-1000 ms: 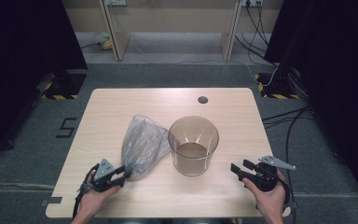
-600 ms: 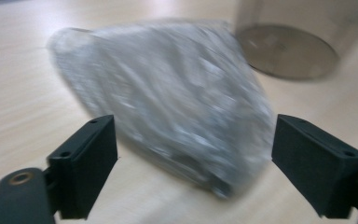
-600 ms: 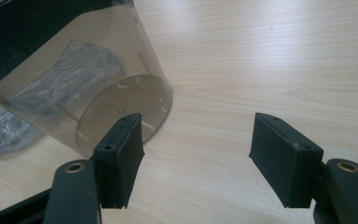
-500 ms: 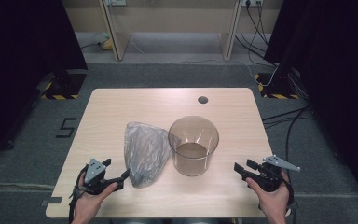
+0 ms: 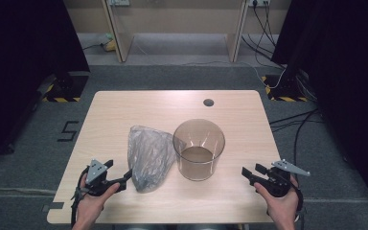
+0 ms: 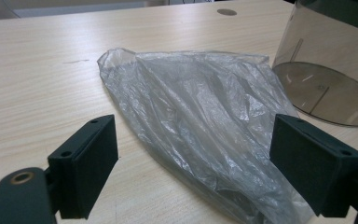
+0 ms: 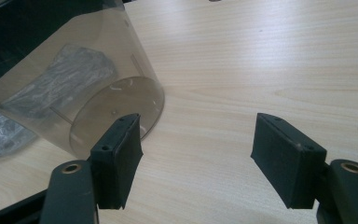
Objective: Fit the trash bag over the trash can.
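A crumpled clear plastic bag (image 5: 148,155) lies flat on the wooden table (image 5: 124,110), its right side against a translucent brown tub (image 5: 199,148) that stands upright. My left gripper (image 5: 120,173) sits at the bag's near left corner. Its jaws have just been opening, and in the left gripper view the bag (image 6: 200,107) lies between the open left gripper (image 6: 193,135) jaws, with neither pad pressing on it. My right gripper (image 5: 251,171) is open and empty, to the right of the tub. The right gripper view shows the right gripper (image 7: 198,135) over bare wood beside the tub (image 7: 88,93).
A dark round grommet (image 5: 208,102) sits in the tabletop near its far edge. The table's front edge runs just under both hands. Cables (image 5: 297,124) trail over the grey carpet to the right, and wooden furniture legs (image 5: 120,33) stand beyond the table.
The left gripper's jaws have opened and let go of the bag, and the hand has drawn back a little toward the front left. The bag has slumped flatter. The right hand has stayed put.
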A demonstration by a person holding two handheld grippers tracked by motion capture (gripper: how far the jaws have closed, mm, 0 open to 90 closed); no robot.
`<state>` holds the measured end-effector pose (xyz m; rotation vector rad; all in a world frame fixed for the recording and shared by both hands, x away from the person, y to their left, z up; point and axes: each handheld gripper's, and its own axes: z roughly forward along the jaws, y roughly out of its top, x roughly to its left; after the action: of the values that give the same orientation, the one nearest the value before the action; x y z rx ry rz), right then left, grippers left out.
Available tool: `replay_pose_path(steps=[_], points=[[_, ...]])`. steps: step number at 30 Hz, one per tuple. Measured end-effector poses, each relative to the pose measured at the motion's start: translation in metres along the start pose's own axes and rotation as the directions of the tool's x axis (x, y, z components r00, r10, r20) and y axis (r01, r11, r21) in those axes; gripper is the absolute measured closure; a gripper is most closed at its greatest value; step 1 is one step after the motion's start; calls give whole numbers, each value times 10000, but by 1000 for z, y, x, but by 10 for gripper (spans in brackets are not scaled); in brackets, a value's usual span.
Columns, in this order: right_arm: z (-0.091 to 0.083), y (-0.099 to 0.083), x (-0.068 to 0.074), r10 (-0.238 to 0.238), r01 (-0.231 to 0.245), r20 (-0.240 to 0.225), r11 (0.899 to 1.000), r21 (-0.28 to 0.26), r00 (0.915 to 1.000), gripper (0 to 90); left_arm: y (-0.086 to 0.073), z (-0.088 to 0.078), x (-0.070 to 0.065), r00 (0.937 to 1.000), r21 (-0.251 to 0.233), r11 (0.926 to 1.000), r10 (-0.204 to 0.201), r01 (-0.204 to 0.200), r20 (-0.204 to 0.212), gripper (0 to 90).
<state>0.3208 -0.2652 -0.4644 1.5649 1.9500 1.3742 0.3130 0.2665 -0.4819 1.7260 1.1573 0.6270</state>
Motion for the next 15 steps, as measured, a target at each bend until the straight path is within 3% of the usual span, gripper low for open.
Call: replay_pose_path(steps=[6,7,15], points=[[-2,0,-4,47,-47,107,10000,-55,9999,326,14,24,5,9999,418,9991,-18,13,115,147],[-3,-1,-3,28,-27,149,10000,-57,9999,326,19,34,7,10000,560,9984,-61,57,67,147],[-5,-1,-4,77,-75,298,9999,-88,9995,326,30,73,16,9996,1437,9892,-265,276,-96,147]])
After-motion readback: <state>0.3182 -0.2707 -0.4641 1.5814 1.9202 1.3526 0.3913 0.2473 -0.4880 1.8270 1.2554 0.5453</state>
